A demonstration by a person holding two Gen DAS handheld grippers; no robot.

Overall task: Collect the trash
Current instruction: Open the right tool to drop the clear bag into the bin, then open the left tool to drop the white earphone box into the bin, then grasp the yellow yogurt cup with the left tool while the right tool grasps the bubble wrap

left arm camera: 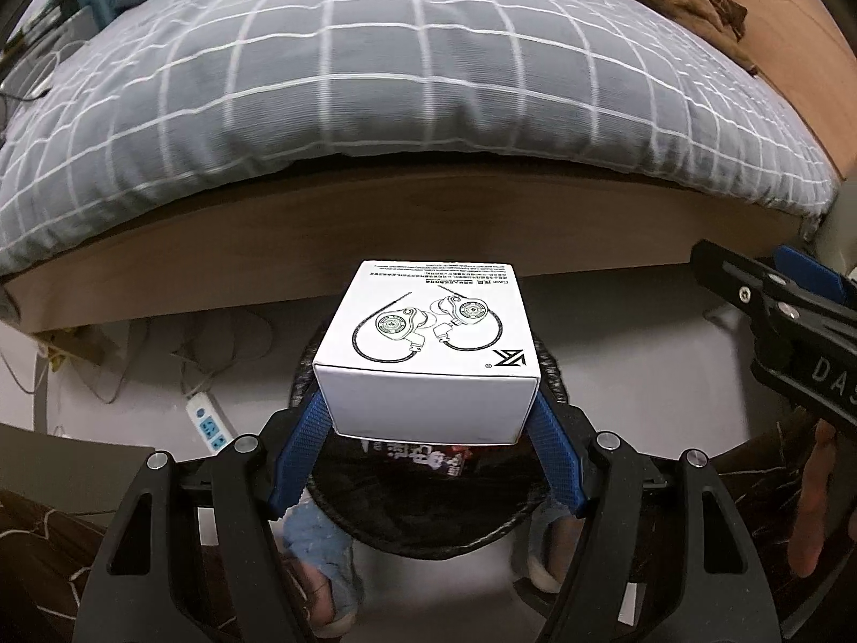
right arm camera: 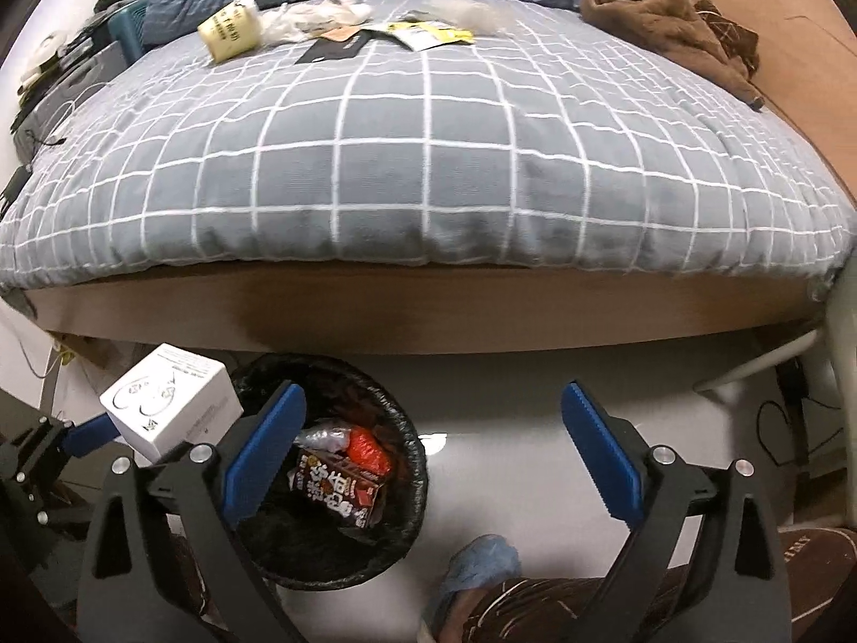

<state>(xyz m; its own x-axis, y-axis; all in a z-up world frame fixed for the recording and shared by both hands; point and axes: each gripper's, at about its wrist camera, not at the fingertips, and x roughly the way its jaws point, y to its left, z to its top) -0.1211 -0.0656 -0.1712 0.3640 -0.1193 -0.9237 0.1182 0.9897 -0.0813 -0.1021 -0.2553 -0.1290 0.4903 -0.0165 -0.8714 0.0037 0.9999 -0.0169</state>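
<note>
A white box (left arm camera: 428, 332) printed with an earphone drawing sits between the blue pads of my left gripper (left arm camera: 428, 418), which is shut on it. The box hangs over a black-lined trash bin (left arm camera: 428, 546) on the floor in front of the bed. In the right wrist view the same box (right arm camera: 171, 407) is at the bin's (right arm camera: 412, 450) left rim. My right gripper (right arm camera: 433, 396) stands wide open and empty, above the bin's right side. A dark red snack packet (right arm camera: 337, 487) and an orange wrapper (right arm camera: 367, 450) lie in the bin. A pale cup (right arm camera: 230, 32), plastic bags (right arm camera: 316, 16) and a yellow packet (right arm camera: 428, 35) lie on the bed.
The grey checked duvet (right arm camera: 428, 161) overhangs a wooden bed frame (right arm camera: 428, 311). A brown garment (right arm camera: 669, 21) lies at the bed's far right. A power strip (left arm camera: 209, 423) and cables are on the floor at the left. A person's slippered feet (left arm camera: 321, 552) stand beside the bin.
</note>
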